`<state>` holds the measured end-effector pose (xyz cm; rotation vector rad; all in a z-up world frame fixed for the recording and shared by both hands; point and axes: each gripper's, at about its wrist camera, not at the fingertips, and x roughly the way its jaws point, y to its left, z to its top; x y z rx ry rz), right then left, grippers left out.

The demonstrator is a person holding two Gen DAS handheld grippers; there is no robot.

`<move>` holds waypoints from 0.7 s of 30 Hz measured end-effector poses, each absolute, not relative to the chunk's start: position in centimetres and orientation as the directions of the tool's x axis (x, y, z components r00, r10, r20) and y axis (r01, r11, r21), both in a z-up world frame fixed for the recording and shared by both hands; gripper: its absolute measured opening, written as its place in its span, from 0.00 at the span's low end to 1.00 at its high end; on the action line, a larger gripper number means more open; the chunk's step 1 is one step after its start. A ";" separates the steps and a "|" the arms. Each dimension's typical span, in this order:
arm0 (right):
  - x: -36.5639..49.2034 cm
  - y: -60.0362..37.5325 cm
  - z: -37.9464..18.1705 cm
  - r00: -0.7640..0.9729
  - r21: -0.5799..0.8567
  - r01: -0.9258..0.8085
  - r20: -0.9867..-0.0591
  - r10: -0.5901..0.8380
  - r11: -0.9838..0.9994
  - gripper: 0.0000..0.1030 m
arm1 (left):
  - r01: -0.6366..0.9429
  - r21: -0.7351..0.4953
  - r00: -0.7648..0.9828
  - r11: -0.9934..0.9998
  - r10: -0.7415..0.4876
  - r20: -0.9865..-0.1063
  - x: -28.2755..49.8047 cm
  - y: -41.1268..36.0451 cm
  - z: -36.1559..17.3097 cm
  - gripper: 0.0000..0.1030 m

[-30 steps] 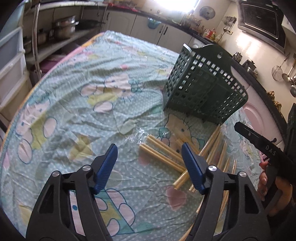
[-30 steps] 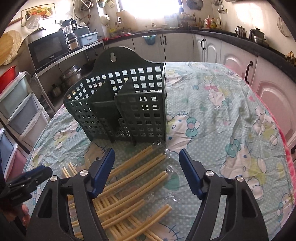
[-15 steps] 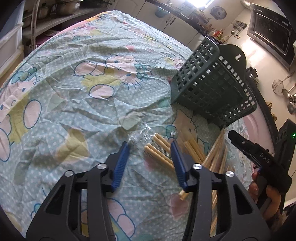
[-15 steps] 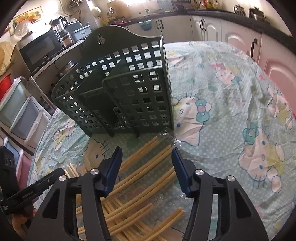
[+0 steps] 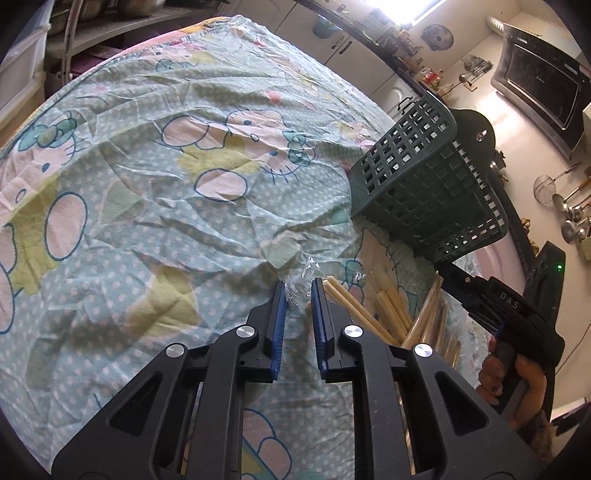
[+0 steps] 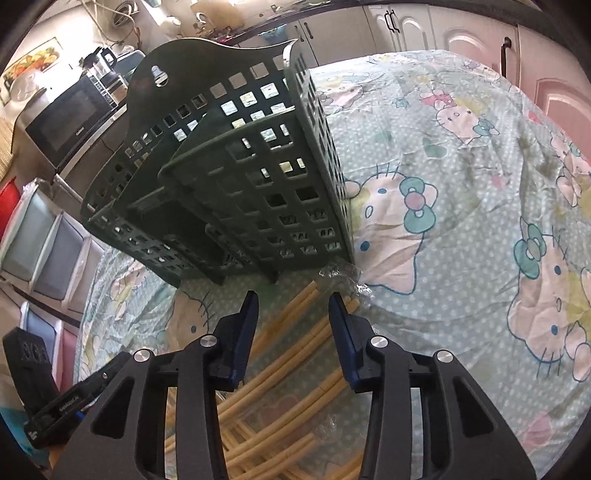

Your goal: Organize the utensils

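Note:
Several pale wooden chopsticks (image 6: pixel 295 354) in clear plastic wrappers lie in a heap on the cartoon-print tablecloth, just in front of the dark green lattice utensil basket (image 6: pixel 240 177). My right gripper (image 6: pixel 292 297) hovers over the heap. Its jaws are closing, chopsticks lie below the gap, and the pads touch none of them. In the left wrist view the chopsticks (image 5: pixel 354 310) lie right of my left gripper (image 5: pixel 299 286). Its jaws are closing and almost together, pinching the crinkled wrapper end (image 5: pixel 297 291) of one pack. The basket (image 5: pixel 424 192) stands upright beyond.
The tablecloth (image 5: pixel 166 206) covers the whole rounded table. A hand (image 5: pixel 517 380) holds the right gripper at the right edge of the left wrist view. Kitchen cabinets (image 6: pixel 424 26), a microwave (image 6: pixel 70 118) and plastic drawers (image 6: pixel 40 236) surround the table.
Both grippers have dropped closer to the chopstick heap and rolled a little. The left jaws have narrowed from wide apart onto the wrapper end, and the right jaws have narrowed about halfway.

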<state>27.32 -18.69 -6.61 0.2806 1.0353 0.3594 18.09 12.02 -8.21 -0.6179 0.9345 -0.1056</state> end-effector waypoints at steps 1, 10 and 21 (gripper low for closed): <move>27.5 -18.8 -6.6 0.458 0.403 -0.153 -0.781 0.426 0.903 0.33 | -0.173 -0.544 0.604 0.821 -0.348 -0.717 18.2 12.0 -8.3 0.07; 28.3 -19.6 -7.2 0.419 0.470 -0.142 -0.769 0.483 0.871 0.14 | -0.153 -0.609 0.617 0.778 -0.406 -0.674 18.0 12.9 -8.6 0.01; 25.8 -18.8 -3.8 0.455 0.478 -0.248 -0.711 0.536 0.843 0.10 | -0.065 -0.631 0.683 0.773 -0.427 -0.593 17.0 12.9 -5.7 0.00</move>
